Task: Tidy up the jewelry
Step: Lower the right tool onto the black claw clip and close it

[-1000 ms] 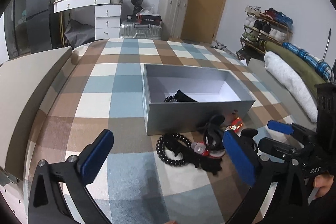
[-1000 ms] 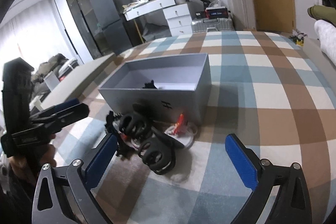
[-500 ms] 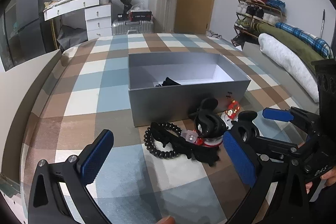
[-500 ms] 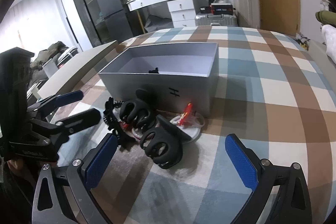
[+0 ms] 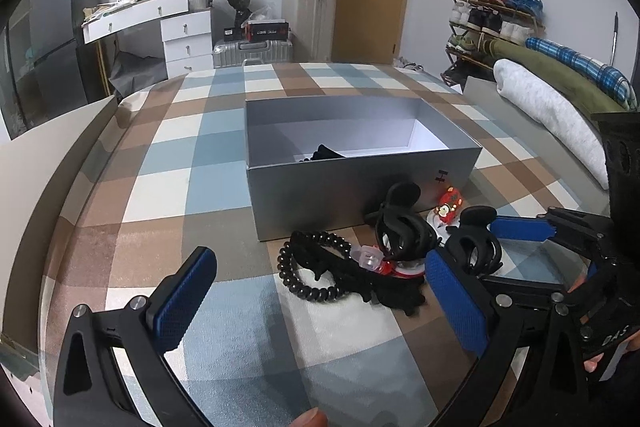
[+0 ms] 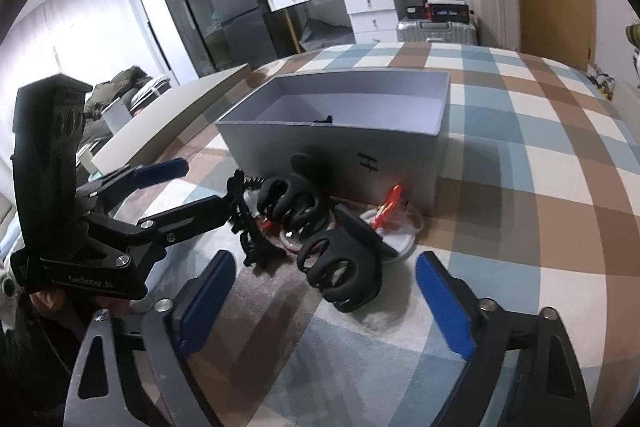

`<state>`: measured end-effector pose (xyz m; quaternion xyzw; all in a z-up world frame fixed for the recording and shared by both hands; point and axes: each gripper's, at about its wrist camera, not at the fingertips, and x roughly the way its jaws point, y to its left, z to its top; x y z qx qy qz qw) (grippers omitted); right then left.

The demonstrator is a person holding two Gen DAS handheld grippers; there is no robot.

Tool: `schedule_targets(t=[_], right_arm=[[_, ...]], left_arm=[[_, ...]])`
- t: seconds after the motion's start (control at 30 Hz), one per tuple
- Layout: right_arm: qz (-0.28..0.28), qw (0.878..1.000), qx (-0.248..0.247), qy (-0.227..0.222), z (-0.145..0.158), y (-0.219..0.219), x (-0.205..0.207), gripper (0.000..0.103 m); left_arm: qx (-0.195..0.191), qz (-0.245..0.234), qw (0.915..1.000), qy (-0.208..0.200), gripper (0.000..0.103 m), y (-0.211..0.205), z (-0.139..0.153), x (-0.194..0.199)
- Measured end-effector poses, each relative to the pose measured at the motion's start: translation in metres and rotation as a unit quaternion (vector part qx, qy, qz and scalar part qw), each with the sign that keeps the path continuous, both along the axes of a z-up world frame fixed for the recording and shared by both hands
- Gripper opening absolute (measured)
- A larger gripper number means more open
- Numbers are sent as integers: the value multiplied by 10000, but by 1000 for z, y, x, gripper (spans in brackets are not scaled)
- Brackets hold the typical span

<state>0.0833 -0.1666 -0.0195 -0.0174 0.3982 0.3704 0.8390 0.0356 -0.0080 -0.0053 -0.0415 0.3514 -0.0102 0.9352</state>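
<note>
An open grey box [image 5: 360, 187] [image 6: 320, 147] stands on the checked bedspread with a small black item [image 5: 326, 153] inside. In front of it lies a pile: a black bead bracelet [image 5: 308, 267], two black hair claws [image 5: 404, 227] [image 6: 344, 267], a red charm [image 5: 448, 205] [image 6: 388, 207] and a white ring [image 6: 400, 227]. My right gripper [image 6: 326, 303] is open and its jaws are closing, with the nearer claw just ahead between the pads, untouched. My left gripper [image 5: 320, 303] [image 6: 200, 187] stands open beside the pile's left end, holding nothing.
The bed's edge and a pale headboard [image 5: 36, 163] run along the left. Rolled blankets [image 5: 552, 107] lie at the right. A white desk [image 5: 148, 15], suitcases [image 5: 308, 19] and a shoe rack [image 5: 492, 15] stand beyond the bed.
The right gripper's pads have drawn closer together around the near hair claw. Both views have edged slightly nearer the pile; the left gripper stays open.
</note>
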Motion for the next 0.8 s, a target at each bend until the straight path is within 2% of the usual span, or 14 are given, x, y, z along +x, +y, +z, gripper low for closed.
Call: schedule_targets(t=[0.37, 0.57, 0.8], right_arm=[[169, 9997, -36, 164, -5, 5, -1, 74], [153, 9997, -151, 141, -6, 8, -2, 70], [100, 9996, -193, 167, -7, 7, -1, 69]], left_arm=[[127, -15, 9999, 50, 101, -3, -2, 0], [231, -82, 9997, 41, 101, -6, -2, -2], [108, -64, 9998, 126, 101, -2, -4, 0]])
